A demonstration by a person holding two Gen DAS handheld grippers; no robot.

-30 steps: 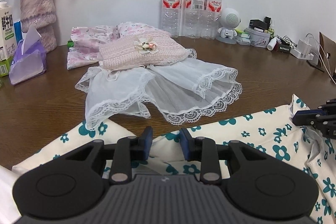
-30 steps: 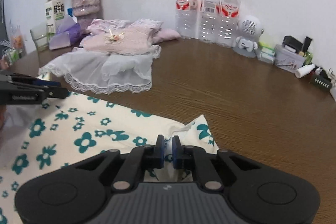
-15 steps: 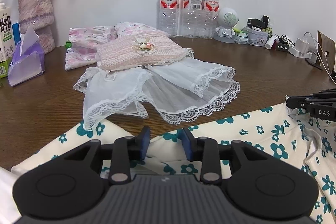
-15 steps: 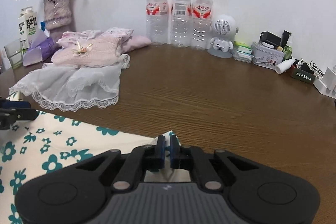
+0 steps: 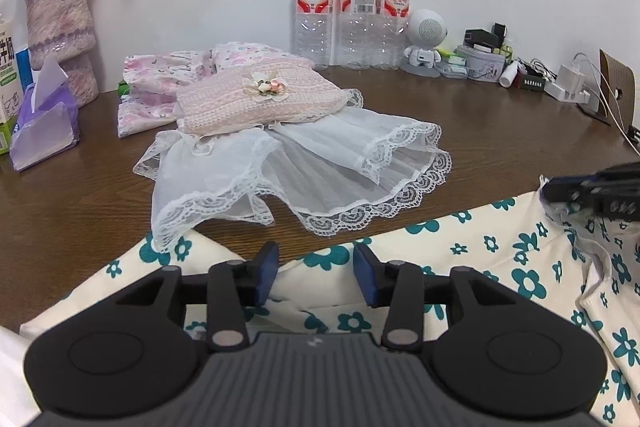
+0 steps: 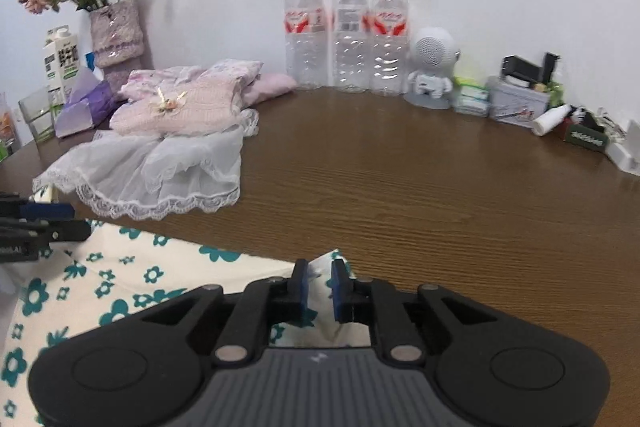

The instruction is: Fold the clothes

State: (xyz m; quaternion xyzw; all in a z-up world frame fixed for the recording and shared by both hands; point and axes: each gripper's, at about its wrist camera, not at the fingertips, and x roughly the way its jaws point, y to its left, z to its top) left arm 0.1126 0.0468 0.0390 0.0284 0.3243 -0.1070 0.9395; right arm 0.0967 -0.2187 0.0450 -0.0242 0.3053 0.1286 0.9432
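A cream garment with teal flowers lies spread at the table's near edge; it also shows in the right wrist view. My left gripper is open over its upper edge, with cloth between the pads but not pinched. My right gripper is slightly open around the garment's right corner, which stands up loose between the pads. Each gripper shows at the edge of the other's view.
A white lace dress with folded pink clothes on it lies just beyond the garment. Three water bottles, a white robot figure, a vase, a tissue pack and small clutter line the wall.
My left gripper has opened wider. My right gripper, shut on the garment's corner before, has opened a little and let it go. The right gripper has shifted right.
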